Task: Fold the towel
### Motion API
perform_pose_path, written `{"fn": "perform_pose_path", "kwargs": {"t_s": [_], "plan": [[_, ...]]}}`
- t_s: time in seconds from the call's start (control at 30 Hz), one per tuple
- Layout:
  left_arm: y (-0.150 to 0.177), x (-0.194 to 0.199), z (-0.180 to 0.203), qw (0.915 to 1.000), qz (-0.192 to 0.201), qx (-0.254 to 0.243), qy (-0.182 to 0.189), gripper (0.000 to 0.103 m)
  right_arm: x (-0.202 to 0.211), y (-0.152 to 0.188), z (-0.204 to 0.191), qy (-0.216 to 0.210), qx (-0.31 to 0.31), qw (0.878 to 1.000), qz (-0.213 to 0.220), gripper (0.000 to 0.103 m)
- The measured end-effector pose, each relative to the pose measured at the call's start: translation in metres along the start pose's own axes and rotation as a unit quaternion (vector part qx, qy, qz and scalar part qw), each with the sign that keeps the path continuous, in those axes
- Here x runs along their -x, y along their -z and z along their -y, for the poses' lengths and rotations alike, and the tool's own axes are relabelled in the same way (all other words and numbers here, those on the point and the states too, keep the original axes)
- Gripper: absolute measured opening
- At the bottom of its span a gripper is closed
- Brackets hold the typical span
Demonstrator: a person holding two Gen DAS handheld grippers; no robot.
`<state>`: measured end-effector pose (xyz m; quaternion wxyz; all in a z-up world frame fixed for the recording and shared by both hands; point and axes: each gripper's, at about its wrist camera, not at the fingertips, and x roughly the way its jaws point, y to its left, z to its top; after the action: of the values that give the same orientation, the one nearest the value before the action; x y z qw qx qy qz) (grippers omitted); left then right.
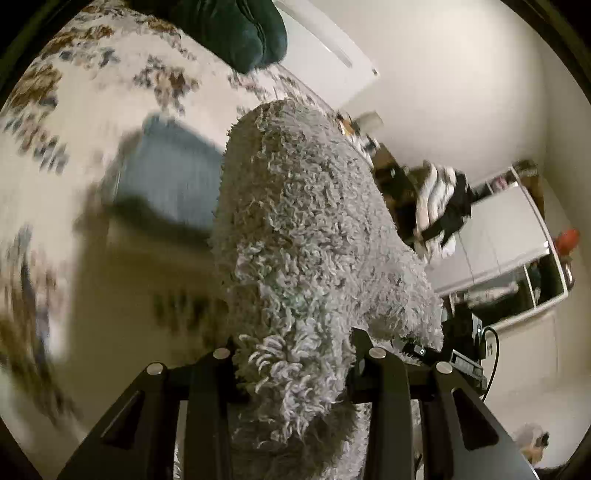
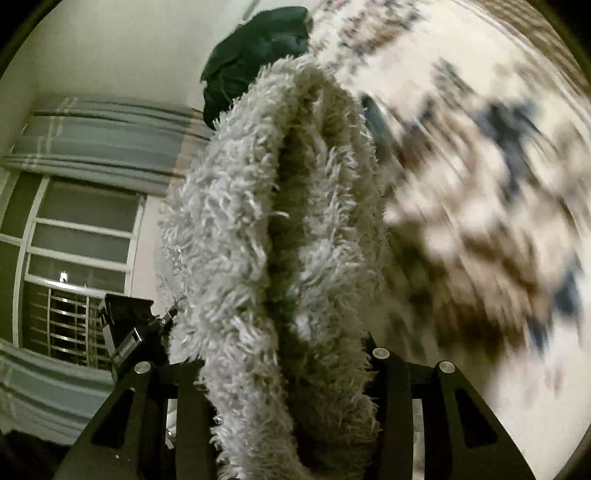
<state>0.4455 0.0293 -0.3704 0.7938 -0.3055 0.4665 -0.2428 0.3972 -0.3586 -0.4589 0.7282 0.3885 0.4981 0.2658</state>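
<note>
The bed (image 1: 92, 122) took up most of the room, its flowered cover (image 2: 480, 184) pale with brown and blue blotches, all smeared by blur. In the left view it filled everything from nine o'clock up to twelve; in the right view it ran from twelve round to four. Behind it, white walls, and a window (image 2: 81, 229) with a pale blind at about nine o'clock on the right-hand camera. Over on the left camera a white cupboard (image 1: 498, 258) stood at three o'clock, clothes (image 1: 439, 203) heaped just above it.

Next down in size, the towel (image 1: 306, 240): a shaggy grey thing, lifted clear of the bed and standing up the middle of both views, from six o'clock toward twelve. From the right side it (image 2: 280, 229) showed doubled over, two fluffy layers with a dark crease between them.

A dark green cushion (image 1: 240, 29) sat at twelve o'clock on the bed, seen again at eleven in the right view (image 2: 258, 48). A folded blue cloth (image 1: 173, 177) lay flat on the cover at ten o'clock from the towel, blurred.

Then the tongs. The left gripper (image 1: 295, 373) was clamped on the towel, pile bulging out between the black fingers (image 1: 207, 406). The right gripper (image 2: 291, 373) had the towel pinched too, its fingers (image 2: 391, 406) pressed against the fluff on either side. A black gadget (image 2: 125, 325) peeked out at eight o'clock beside it.
</note>
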Motion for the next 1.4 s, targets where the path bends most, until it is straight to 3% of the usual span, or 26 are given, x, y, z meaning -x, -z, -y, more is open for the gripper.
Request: {"fn": "perform_pose_path", "kwargs": {"t_s": [0.13, 0.27, 0.43, 0.53, 0.6, 0.63, 0.77, 0.83, 0.93, 1.13, 1.17, 1.23, 1.3, 1.4], "plan": [[-0.085, -0.033, -0.034, 0.9999, 0.011, 0.009, -0.005, 0.031, -0.064, -0.091, -0.02, 0.003, 0.007, 1.0, -0.001, 0.043], [-0.143, -0.073, -0.076, 0.9994, -0.008, 0.02, -0.027, 0.032, -0.131, -0.148, -0.029, 0.021, 0.007, 1.0, -0.011, 0.043], [-0.161, -0.109, -0.132, 0.9943, -0.065, 0.045, -0.072, 0.039, -0.187, -0.199, -0.012, 0.055, -0.011, 0.998, -0.037, 0.044], [-0.158, -0.107, -0.137, 0.9937, -0.071, 0.049, -0.072, 0.043, -0.195, -0.214, -0.006, 0.088, -0.025, 0.995, -0.046, 0.06], [-0.149, -0.096, -0.13, 0.9928, -0.067, 0.046, -0.088, 0.045, -0.192, -0.218, -0.012, 0.127, -0.016, 0.991, -0.048, 0.077], [-0.144, -0.09, -0.125, 0.9922, -0.065, 0.043, -0.097, 0.045, -0.185, -0.214, -0.019, 0.155, -0.002, 0.987, -0.044, 0.079], [-0.126, -0.066, -0.11, 0.9896, -0.044, 0.032, -0.133, 0.054, -0.154, -0.187, -0.04, 0.217, 0.048, 0.975, -0.018, 0.079], [-0.115, -0.06, -0.102, 0.986, -0.039, 0.014, -0.162, 0.074, -0.137, -0.176, -0.045, 0.236, 0.052, 0.97, -0.005, 0.079], [-0.106, -0.062, -0.098, 0.9795, -0.041, -0.006, -0.197, 0.083, -0.12, -0.152, -0.031, 0.26, 0.03, 0.965, -0.002, 0.079], [-0.089, -0.057, -0.075, 0.9671, -0.027, -0.043, -0.249, 0.086, -0.124, -0.135, -0.022, 0.299, 0.031, 0.954, -0.008, 0.079], [-0.088, -0.055, -0.068, 0.9635, -0.02, -0.052, -0.262, 0.086, -0.123, -0.134, -0.028, 0.311, 0.042, 0.95, 0.0, 0.079], [-0.082, -0.049, -0.049, 0.9541, -0.003, -0.08, -0.288, 0.088, -0.117, -0.131, -0.045, 0.338, 0.065, 0.939, 0.02, 0.089], [-0.075, -0.042, -0.029, 0.9426, 0.009, -0.104, -0.317, 0.088, -0.11, -0.123, -0.068, 0.375, 0.095, 0.921, 0.043, 0.099], [-0.061, -0.024, 0.004, 0.9314, 0.03, -0.131, -0.338, 0.088, -0.098, -0.104, -0.105, 0.422, 0.139, 0.893, 0.074, 0.103]]}}
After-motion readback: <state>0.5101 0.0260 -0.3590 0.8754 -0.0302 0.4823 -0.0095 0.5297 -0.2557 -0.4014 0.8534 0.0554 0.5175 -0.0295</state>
